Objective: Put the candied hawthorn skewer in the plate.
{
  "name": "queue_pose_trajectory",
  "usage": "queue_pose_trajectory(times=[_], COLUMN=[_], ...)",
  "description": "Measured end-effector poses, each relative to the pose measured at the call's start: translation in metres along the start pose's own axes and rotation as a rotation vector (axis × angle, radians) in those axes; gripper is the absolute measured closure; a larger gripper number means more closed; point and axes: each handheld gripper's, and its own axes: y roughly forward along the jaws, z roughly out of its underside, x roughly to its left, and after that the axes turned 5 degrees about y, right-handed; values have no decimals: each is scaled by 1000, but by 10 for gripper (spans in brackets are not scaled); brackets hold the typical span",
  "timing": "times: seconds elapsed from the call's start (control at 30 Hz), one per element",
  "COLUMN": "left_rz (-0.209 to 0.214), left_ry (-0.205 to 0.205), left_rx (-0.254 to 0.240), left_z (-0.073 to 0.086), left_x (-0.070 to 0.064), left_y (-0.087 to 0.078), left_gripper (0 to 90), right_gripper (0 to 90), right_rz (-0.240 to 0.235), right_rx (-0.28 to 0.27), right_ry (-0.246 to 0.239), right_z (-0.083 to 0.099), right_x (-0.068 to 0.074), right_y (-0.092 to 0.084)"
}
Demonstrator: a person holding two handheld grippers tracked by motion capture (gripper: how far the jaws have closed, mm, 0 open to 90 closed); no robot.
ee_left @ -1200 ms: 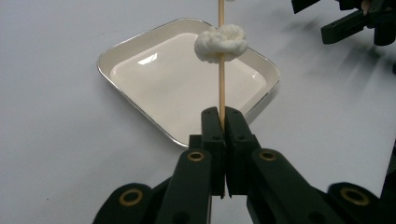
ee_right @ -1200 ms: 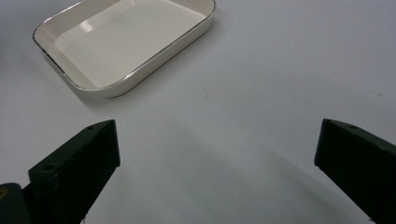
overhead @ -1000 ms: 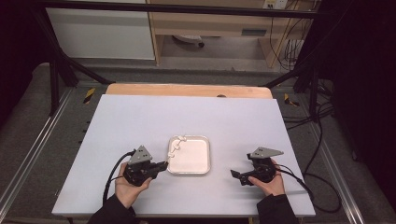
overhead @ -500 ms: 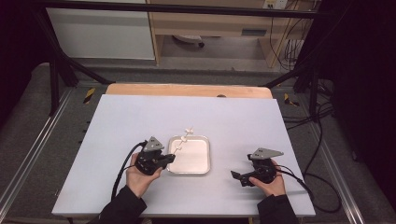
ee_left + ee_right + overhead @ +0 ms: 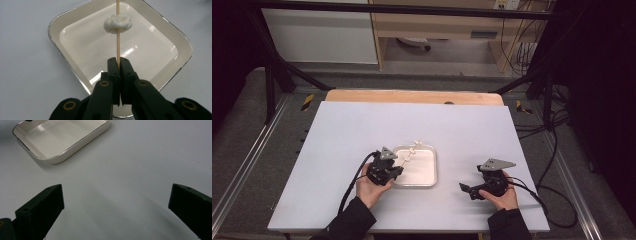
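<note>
A thin wooden skewer (image 5: 118,30) threaded with white dough-like lumps (image 5: 117,23) hangs over the shallow cream tray (image 5: 75,72), its far tip reaching past the rim toward one o'clock, apparently so that the lumps stay above the dish. The left tongs (image 5: 117,62), at the tray's eight o'clock, are clenched on the skewer's near end. At the tray's four o'clock the right tongs (image 5: 116,200) rest released, jaws wide apart, low over the bare white counter (image 5: 472,130), seemingly waiting their turn.
</note>
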Motion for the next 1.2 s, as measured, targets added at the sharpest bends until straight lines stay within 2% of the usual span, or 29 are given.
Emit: queue_pose_trajectory(times=[0.4,0.6,0.83,0.93,1.2], left_rz=[-26,-51,-45,-35,2], left_ry=[-1,13,29,41,88], left_rx=[73,103,100,84,45], left_z=[1,-2,-3,-3,-4], left_x=[-6,-10,-10,-9,0], left_y=[13,16,15,11,-3], left_gripper=[882,880,834,795,615], right_gripper=[7,7,7,6,6], right_rz=[1,0,-1,-4,-3], right_rx=[1,1,1,-1,-1], right_ry=[5,3,3,5,6], right_z=[0,0,0,0,0], right_x=[1,1,1,1,1], right_y=[0,0,0,0,0])
